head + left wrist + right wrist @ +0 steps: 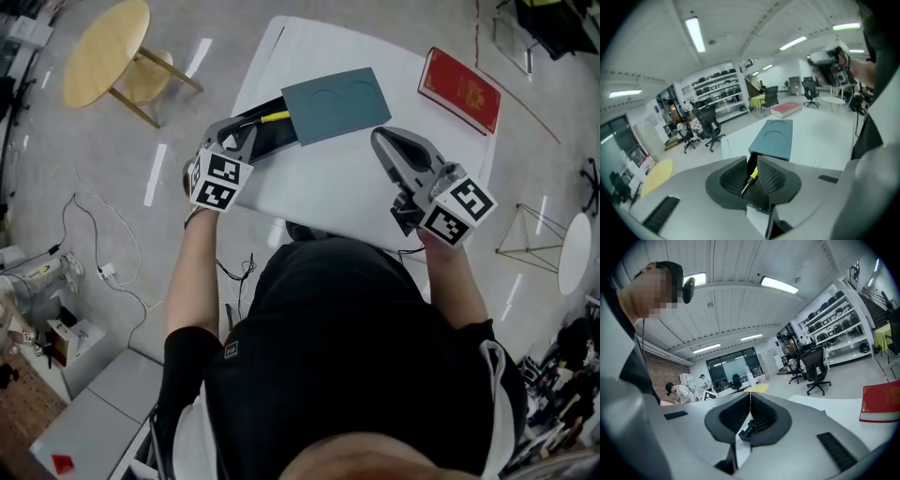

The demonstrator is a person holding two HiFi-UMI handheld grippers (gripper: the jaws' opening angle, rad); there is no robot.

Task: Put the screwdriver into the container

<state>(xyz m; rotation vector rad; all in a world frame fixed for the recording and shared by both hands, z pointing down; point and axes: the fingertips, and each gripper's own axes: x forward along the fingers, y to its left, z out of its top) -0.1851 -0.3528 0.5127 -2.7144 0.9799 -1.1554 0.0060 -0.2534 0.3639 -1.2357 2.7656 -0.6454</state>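
Observation:
A teal container (336, 101) lies on the white table (328, 192) with its black inside (272, 136) showing at its left end. The screwdriver (273, 117), with a yellow handle, rests in that black opening. My left gripper (246, 133) is right at the opening, its jaws a little apart. In the left gripper view the screwdriver (752, 174) shows in the gap of my left gripper (752, 161), its thin shaft narrower than the gap, and the container (774, 138) lies just beyond. My right gripper (379, 137) hovers to the container's right, shut and empty (750, 397).
A red book (459, 89) lies at the table's far right corner, also seen in the right gripper view (881, 401). A round yellow side table (106, 52) stands on the floor to the left. Cables trail on the floor at the left.

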